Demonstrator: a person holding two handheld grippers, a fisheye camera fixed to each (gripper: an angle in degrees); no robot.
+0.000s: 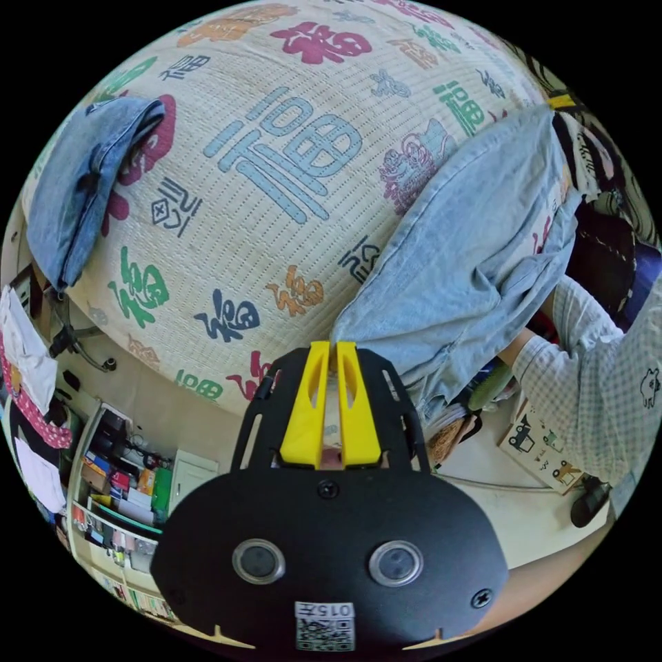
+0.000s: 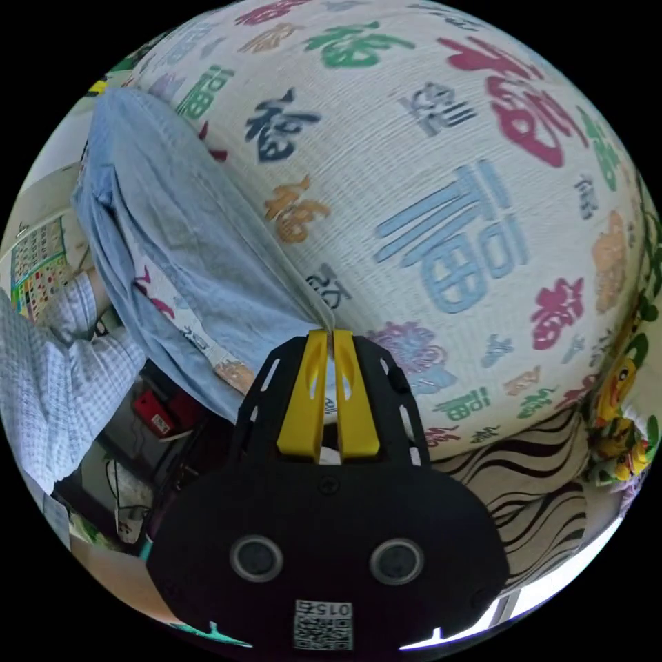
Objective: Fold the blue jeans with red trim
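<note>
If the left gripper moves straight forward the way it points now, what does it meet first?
The left gripper is already shut on the edge of the light blue denim jeans; going on, it would probably press into the cream quilted bedcover with coloured characters.

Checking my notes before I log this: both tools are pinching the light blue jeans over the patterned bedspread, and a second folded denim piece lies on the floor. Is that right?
One detail is off. The second folded denim piece lies on the patterned bedspread, not the floor, as the left gripper view shows. The rest holds: the left tool and the right tool each pinch the light blue jeans.
</note>
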